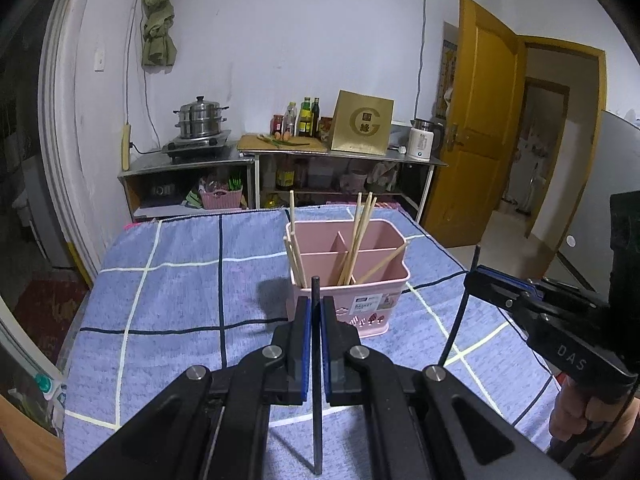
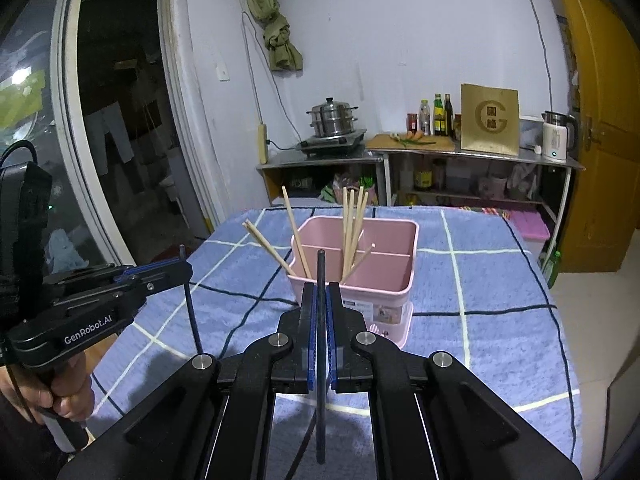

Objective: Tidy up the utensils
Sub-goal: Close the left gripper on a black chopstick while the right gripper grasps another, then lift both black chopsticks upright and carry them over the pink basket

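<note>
From the left wrist, the left gripper (image 1: 316, 312) was clamped tight on a black chopstick (image 1: 317, 400), held upright between its blue pads (image 1: 306, 344), the tip poking above the fingers. At twelve o'clock of it stood the pink utensil basket (image 1: 384, 284) on the blue checked cloth (image 1: 172, 300), a sticker on its front wall reading "BASKET". Wooden chopsticks (image 1: 362, 236) leaned in its compartments, a few against the left rim. At three o'clock the right gripper (image 1: 478, 272) showed side-on, marked "DAS", pinching a second black chopstick (image 1: 460, 312); a hand (image 1: 576, 416) gripped its handle. Far back at twelve o'clock a metal counter (image 1: 280, 156) carried a steel steamer pot (image 1: 200, 120), sauce bottles (image 1: 306, 118), a gold box (image 1: 362, 124) printed with a large "G", and a white kettle (image 1: 422, 140). A yellow door (image 1: 476, 120) stood open at two o'clock.

From the right wrist, the right gripper (image 2: 321, 300) was likewise shut on its black chopstick (image 2: 321, 360), which crossed the view of the basket (image 2: 392, 276) at twelve o'clock. Its front sticker was too small to read here. Wooden chopsticks (image 2: 352, 224) stood inside, two splaying over the left rim. At nine o'clock the left gripper (image 2: 182, 264), lettered "GenRobot.AI", held its chopstick (image 2: 192, 312) upright, a hand (image 2: 64, 396) on its handle. The gold "G" box (image 2: 490, 120) sat on the counter (image 2: 440, 156) at one o'clock.
</note>
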### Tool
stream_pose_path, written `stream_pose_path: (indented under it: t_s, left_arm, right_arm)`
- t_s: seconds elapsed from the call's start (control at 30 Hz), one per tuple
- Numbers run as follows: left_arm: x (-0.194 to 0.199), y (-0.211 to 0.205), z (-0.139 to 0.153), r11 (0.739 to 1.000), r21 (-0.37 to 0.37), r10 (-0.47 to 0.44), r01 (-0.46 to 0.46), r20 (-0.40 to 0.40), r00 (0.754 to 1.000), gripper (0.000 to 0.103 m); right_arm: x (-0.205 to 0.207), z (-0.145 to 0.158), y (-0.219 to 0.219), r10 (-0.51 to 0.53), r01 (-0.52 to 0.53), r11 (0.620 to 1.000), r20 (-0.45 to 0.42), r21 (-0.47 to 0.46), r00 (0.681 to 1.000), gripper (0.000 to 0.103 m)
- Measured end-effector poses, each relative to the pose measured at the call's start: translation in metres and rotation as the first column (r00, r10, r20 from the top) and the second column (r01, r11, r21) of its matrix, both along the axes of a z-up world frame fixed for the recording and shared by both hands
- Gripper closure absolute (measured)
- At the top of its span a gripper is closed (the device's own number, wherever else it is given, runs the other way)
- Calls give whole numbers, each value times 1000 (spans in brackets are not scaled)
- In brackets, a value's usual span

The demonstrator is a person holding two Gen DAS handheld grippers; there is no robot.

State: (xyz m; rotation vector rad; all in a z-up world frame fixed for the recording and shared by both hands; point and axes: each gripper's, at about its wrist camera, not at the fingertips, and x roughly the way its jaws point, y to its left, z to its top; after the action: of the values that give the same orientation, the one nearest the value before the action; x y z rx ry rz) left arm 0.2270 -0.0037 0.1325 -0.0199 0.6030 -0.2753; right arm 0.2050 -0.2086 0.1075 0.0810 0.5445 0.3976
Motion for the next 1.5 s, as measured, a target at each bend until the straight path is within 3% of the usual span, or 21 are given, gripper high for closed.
stream_pose_path:
  t_s: [0.77,1.5]
  left_arm:
    - [8,-4,21,999,-18,-43,43,-6,999,99]
    - [45,-8,109,998,-44,-50,54,79,996,99]
  right_arm:
    - [-6,15,-2,11,-11,1000,44,-1,999,99]
    - [25,77,1,20,-26,999,173,32,985,99]
